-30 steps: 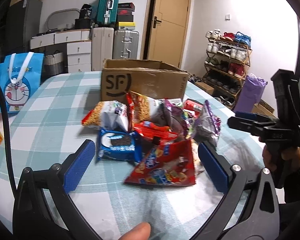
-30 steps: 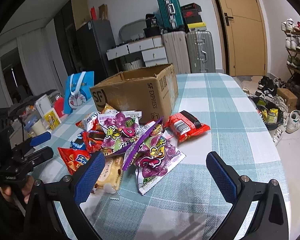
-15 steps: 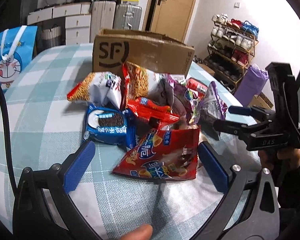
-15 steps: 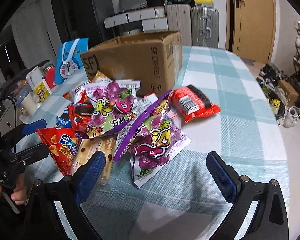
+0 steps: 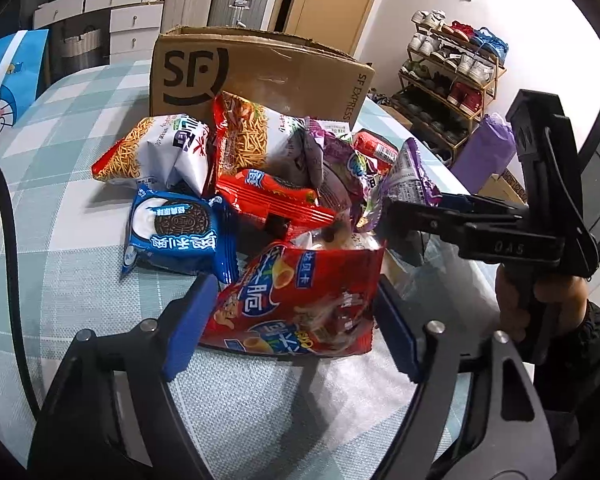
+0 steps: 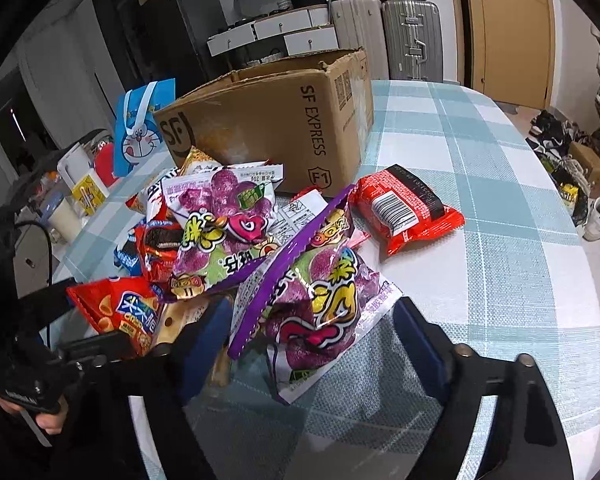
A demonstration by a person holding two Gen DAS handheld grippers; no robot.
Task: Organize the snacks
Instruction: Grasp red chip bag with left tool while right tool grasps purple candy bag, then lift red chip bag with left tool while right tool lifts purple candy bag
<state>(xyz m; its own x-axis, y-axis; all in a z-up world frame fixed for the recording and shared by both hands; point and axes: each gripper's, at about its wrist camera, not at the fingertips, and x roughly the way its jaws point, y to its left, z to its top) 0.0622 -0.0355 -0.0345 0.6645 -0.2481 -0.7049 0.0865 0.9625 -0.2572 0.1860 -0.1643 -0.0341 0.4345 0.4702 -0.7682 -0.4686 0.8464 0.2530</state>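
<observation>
Left to right across the tabletop (image 5: 60,128). My left tongs (image 5: 288,320) are closing around the red chip bag (image 5: 296,300), the packet of the heap nearest me; the bag lies between the blue pads (image 5: 188,320), which stand just beside its edges and do not yet press it, so nothing is held. Beyond it lie the blue cookie pack (image 5: 176,236) and the rest of the snack pile, and behind the pile stands the open cardboard box (image 5: 260,76).

My right tongs (image 6: 312,344) are likewise closing, astride the purple snack bag (image 6: 320,308) at the near right of the heap; their pads flank it without a clear grip. The red wrapped pack (image 6: 404,208) lies apart, further right.

Step in hand, as I judge it: the first pick, one bag per side. The next move calls for closing until each bag's edges crumple firmly, then lifting clear of the neighbouring packets and carrying towards the box, presumably their destination.
</observation>
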